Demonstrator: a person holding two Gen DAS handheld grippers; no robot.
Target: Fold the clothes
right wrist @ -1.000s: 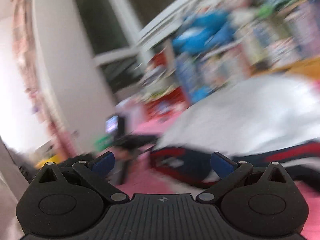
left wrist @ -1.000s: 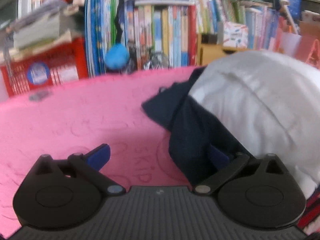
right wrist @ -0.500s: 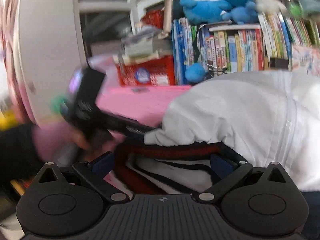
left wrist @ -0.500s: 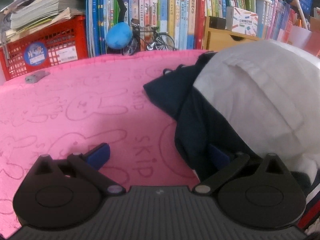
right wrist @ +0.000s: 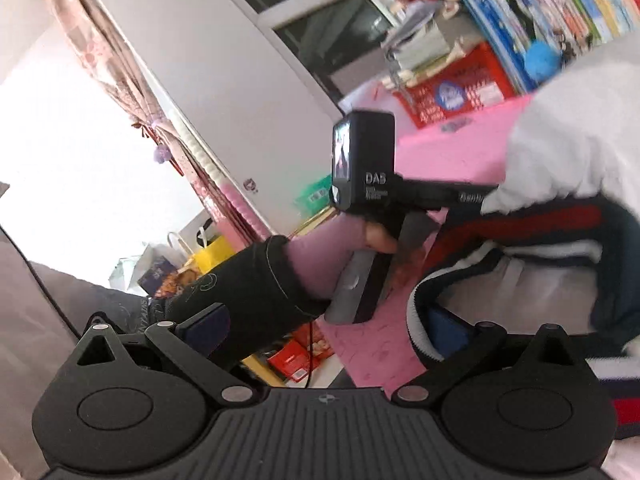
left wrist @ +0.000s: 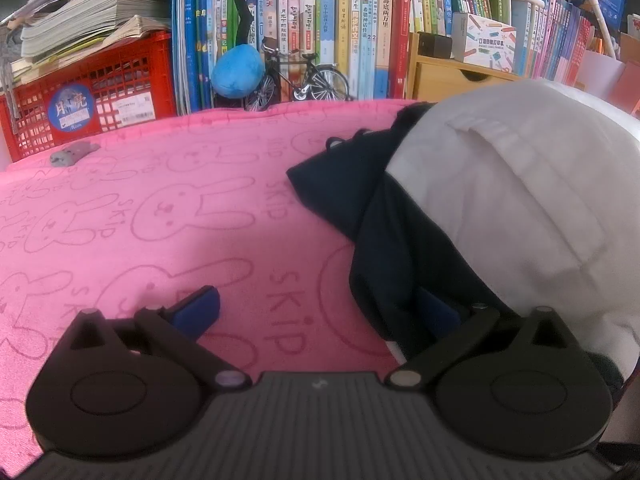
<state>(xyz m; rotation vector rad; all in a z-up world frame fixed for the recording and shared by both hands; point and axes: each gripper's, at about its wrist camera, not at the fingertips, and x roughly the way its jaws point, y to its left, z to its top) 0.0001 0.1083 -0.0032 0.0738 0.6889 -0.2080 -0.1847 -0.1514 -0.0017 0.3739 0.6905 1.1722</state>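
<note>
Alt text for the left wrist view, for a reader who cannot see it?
The open left gripper rests low on a pink bunny-print towel, its right finger tucked under a white and navy jacket. Bookshelves and a red crate stand behind.

The right fingertip of the left gripper (left wrist: 316,312) is partly buried under the dark navy fold of the garment (left wrist: 520,208), so contact there cannot be judged. The garment is cut off by the right edge in both views. In the right wrist view, the far books (right wrist: 560,8) are smeared by blur and no titles can be read. The left hand (right wrist: 360,240) is largely hidden behind its handle, and its sleeve (right wrist: 248,292) is partly covered by the right gripper (right wrist: 324,328).
</note>
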